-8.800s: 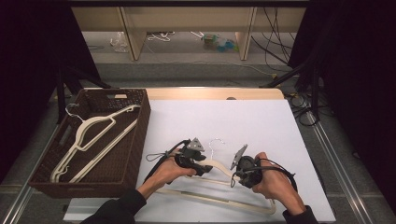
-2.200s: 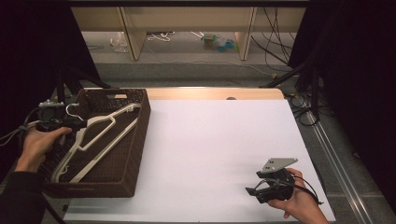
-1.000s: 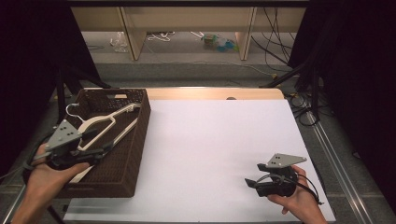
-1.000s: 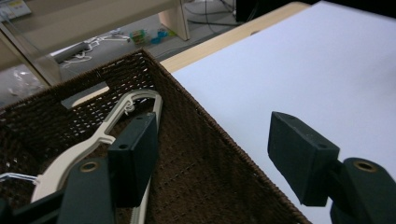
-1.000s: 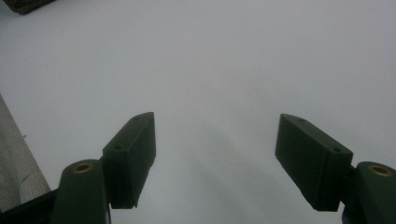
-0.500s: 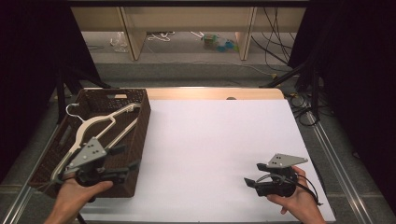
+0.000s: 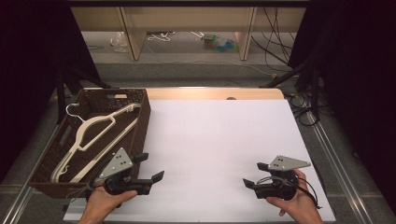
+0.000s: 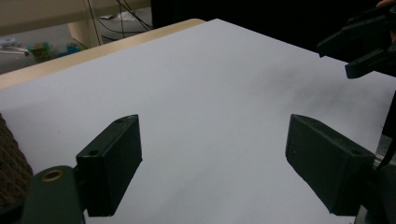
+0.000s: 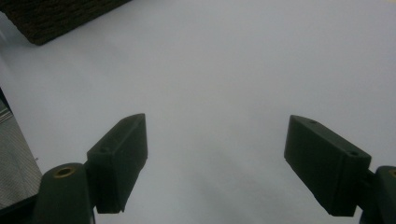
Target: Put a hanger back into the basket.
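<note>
My left gripper [image 7: 149, 167] hovers low over the white table [image 7: 219, 135], just off the front right corner of the brown wicker basket [image 7: 144, 122]. In the left gripper view my left gripper [image 8: 212, 140] has just been opening wider, with only bare white surface between its jaws. White hangers [image 7: 93, 133] lie in the basket. Near the table's front right, my right gripper [image 7: 253, 174] points left. In the right gripper view my right gripper [image 9: 217, 140] has also just been opening, with nothing between its jaws.
The other gripper [image 8: 364, 46] shows at the top right of the left gripper view. A basket corner [image 9: 60, 14] sits far off in the right gripper view. Beyond the table's wooden far edge [image 7: 210, 92] are shelf legs and cables on the floor.
My left hand has come from over the basket, rightward and down, to the table beside it. The right hand has stayed in place. Both pairs of jaws stand wider.
</note>
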Action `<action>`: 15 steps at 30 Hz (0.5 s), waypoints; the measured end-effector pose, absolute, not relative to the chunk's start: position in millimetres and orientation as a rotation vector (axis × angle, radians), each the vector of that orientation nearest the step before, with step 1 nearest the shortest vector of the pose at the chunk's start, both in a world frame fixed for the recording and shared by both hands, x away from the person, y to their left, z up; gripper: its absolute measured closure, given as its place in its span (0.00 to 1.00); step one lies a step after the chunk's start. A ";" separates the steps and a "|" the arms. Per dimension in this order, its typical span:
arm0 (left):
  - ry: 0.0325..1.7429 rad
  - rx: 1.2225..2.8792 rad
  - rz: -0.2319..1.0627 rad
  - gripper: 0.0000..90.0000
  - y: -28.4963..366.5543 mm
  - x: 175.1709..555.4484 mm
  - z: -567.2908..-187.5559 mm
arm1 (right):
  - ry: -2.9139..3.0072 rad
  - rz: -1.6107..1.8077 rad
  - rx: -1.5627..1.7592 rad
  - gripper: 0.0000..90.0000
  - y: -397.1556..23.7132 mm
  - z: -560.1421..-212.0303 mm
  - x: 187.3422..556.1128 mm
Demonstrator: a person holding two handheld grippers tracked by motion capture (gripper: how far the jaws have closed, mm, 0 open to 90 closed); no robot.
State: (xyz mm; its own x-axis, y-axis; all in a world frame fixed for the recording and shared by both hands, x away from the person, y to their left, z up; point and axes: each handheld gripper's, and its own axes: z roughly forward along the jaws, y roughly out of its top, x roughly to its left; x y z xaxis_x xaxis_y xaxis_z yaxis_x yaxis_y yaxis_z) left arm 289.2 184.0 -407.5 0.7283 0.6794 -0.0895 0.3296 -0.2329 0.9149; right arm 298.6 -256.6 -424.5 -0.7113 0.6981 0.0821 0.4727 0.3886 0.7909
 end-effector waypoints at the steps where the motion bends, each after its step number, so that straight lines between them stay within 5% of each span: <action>1: 0.783 1.837 0.407 0.21 184.0 288.1 -409.8 | 2.396 1.232 1.027 0.24 -256.1 -424.2 298.0; 15: 0.796 1.852 0.387 0.21 174.3 275.9 -434.2 | 2.351 1.307 1.016 0.22 -251.0 -427.6 284.4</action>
